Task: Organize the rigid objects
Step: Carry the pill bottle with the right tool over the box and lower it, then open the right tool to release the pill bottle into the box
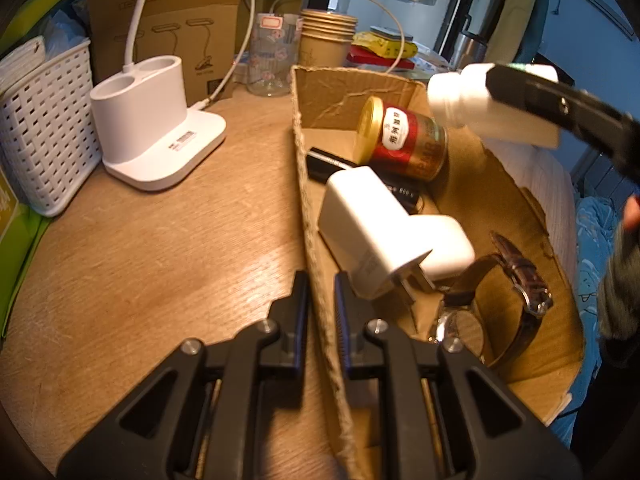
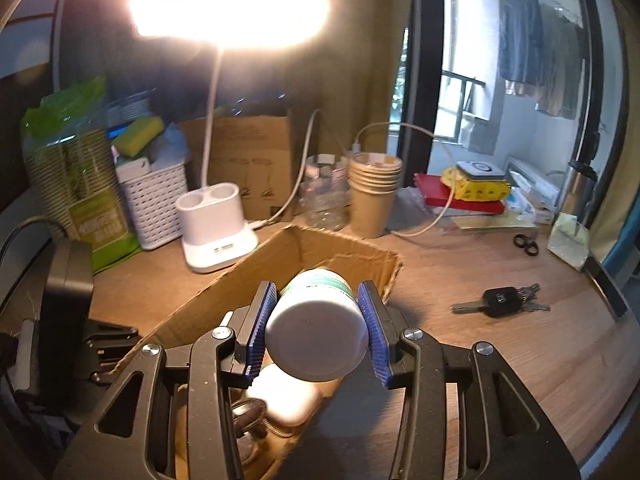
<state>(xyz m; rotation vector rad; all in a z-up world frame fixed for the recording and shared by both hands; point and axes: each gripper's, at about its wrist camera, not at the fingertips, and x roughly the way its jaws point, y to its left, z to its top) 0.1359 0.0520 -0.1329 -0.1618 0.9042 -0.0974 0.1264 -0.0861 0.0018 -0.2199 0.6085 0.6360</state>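
Observation:
An open cardboard box [image 1: 308,216] lies on the wooden desk. My left gripper [image 1: 321,300] is shut on its near side wall. Inside lie a red and gold jar [image 1: 404,140], two white chargers [image 1: 372,224], a black flat item [image 1: 332,164] and a brown-strapped watch [image 1: 520,280]. My right gripper [image 2: 317,316] is shut on a white bottle [image 2: 316,332] and holds it lying sideways over the box [image 2: 224,292]. The left wrist view shows that same white bottle [image 1: 464,96] above the box's far right part.
At the back stand a white lamp base [image 1: 156,128], a white woven basket [image 1: 44,128], a glass [image 1: 272,56] and stacked paper cups [image 1: 326,40]. A car key with keyring [image 2: 500,302] and scissors [image 2: 526,244] lie on the desk right of the box.

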